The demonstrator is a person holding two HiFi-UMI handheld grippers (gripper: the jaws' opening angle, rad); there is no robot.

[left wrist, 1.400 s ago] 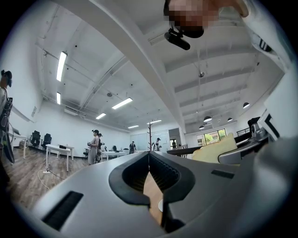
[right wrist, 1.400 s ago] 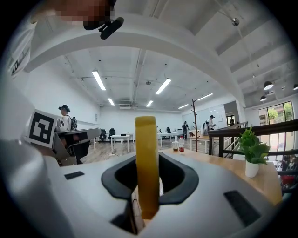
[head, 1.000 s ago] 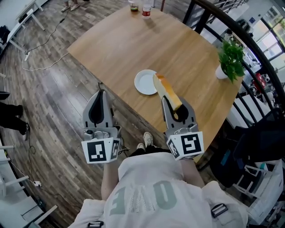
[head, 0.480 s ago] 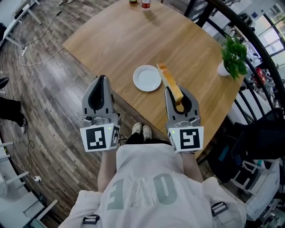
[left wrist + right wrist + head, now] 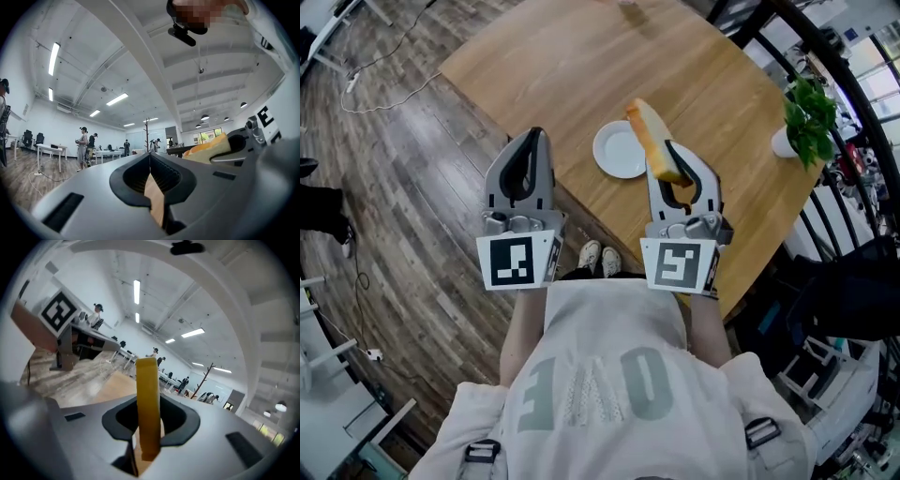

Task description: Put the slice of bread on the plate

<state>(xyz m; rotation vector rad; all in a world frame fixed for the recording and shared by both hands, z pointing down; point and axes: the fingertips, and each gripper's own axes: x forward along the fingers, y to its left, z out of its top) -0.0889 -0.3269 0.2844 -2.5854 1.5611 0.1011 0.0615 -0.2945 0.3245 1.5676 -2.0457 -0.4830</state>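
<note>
- State: the right hand-held gripper (image 5: 670,161) is clamped narrow on the slice of bread (image 5: 652,139). The slice stands on edge between the pads and projects well past the jaw tips.
- Location: the slice hangs in the air above the counter (image 5: 581,66), over the right-hand rim of the white plate (image 5: 617,150). It appears not to touch the plate.
- The left hand-held gripper (image 5: 530,150) has its jaws together with nothing between them. It sits beside the plate, off the counter's near edge.
- Step in hand, as judged: position the slice over the plate and lay it down.
- Move the slice toward the plate's centre before lowering.
- Roll the wrist until 1 broad face of the slice points down.
- Lower until the slice rests on the plate, then part the jaws.
- Caution: bread is soft, so add no squeeze.
- Caution: the plate lies near the counter's edge, so avoid nudging it.
</note>
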